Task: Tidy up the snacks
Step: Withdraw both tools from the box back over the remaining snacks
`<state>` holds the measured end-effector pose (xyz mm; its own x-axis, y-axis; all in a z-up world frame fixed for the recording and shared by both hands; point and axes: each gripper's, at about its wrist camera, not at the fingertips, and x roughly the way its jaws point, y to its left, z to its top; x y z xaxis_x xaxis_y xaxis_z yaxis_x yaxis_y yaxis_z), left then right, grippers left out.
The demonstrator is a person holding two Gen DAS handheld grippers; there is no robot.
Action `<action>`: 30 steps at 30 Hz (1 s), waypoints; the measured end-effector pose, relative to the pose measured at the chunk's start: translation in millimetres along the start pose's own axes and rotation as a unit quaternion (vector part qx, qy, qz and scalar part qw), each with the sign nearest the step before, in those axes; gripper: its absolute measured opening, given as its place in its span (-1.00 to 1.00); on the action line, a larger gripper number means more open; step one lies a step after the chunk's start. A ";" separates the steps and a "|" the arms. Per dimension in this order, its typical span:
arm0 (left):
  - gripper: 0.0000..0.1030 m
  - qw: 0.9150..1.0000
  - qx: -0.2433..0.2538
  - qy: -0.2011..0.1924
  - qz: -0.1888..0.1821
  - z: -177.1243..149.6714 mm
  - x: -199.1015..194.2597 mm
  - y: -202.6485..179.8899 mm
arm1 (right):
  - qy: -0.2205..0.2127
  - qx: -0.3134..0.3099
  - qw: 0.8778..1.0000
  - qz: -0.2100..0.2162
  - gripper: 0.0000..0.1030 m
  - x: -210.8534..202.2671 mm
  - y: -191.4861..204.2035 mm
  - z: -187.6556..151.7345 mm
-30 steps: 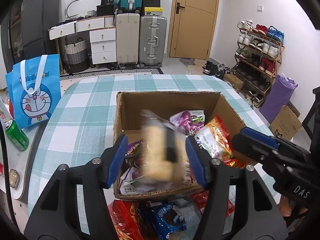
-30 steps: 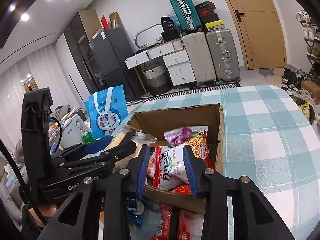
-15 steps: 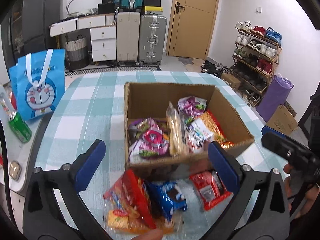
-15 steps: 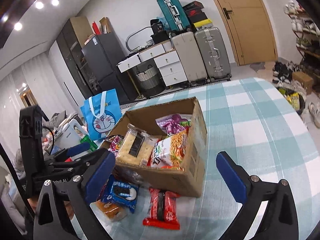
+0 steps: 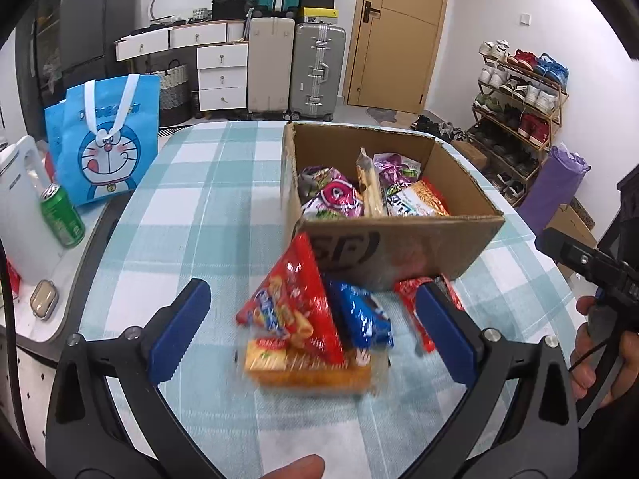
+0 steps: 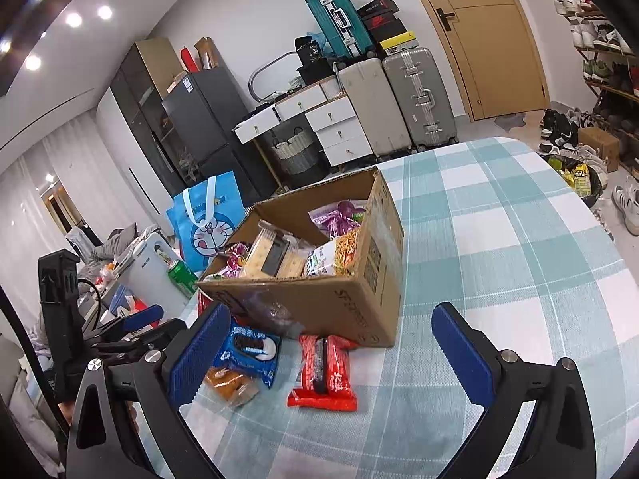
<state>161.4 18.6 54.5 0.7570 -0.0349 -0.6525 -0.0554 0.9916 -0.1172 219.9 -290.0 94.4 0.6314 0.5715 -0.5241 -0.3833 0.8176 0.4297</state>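
Snacks point(image 5: 315, 327) lie between left gripper's point(image 5: 311, 331) spread fingers point(image 5: 179, 331).

- The cardboard box point(image 5: 399, 239) is positioned on the tabletop point(image 5: 207, 199), with snack packets point(image 5: 339, 195) held inside it.
- Loose packets point(image 5: 303, 319) are laid on the tabletop directly before the box's near wall.
- A tote bag point(image 5: 104, 143), a can point(image 5: 62, 215) and a kettle point(image 5: 20, 207) are located left of the box, beyond the tabletop edge.
- Suitcases point(image 5: 295, 64) are stood behind the tabletop.
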 end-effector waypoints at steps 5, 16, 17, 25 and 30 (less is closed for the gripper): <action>0.98 1.000 0.000 -0.002 0.008 -17.6 -12.4 2.3 | 0.009 -0.007 1.000 -0.009 0.99 1.2 6.2 -5.9; 0.98 1.000 0.003 -0.008 0.024 -32.4 -23.2 4.1 | 0.020 -0.033 0.999 -0.009 0.99 5.2 19.5 -13.4; 0.98 1.000 0.005 -0.009 0.026 -34.5 -24.0 3.7 | 0.020 -0.038 0.999 -0.010 0.99 6.1 20.8 -14.2; 0.98 1.000 0.007 -0.008 0.019 -36.8 -21.7 0.7 | 0.033 -0.051 0.998 -0.019 0.99 18.0 23.7 -21.2; 0.98 1.000 0.010 0.005 0.016 -38.6 -14.1 1.6 | 0.059 -0.047 0.997 -0.008 0.99 31.4 21.0 -27.3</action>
<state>125.6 15.8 34.7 0.7481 -0.0048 -0.6636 -0.0666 0.9944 -0.0823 213.3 -252.9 66.8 0.5569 0.5573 -0.6158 -0.4381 0.8270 0.3523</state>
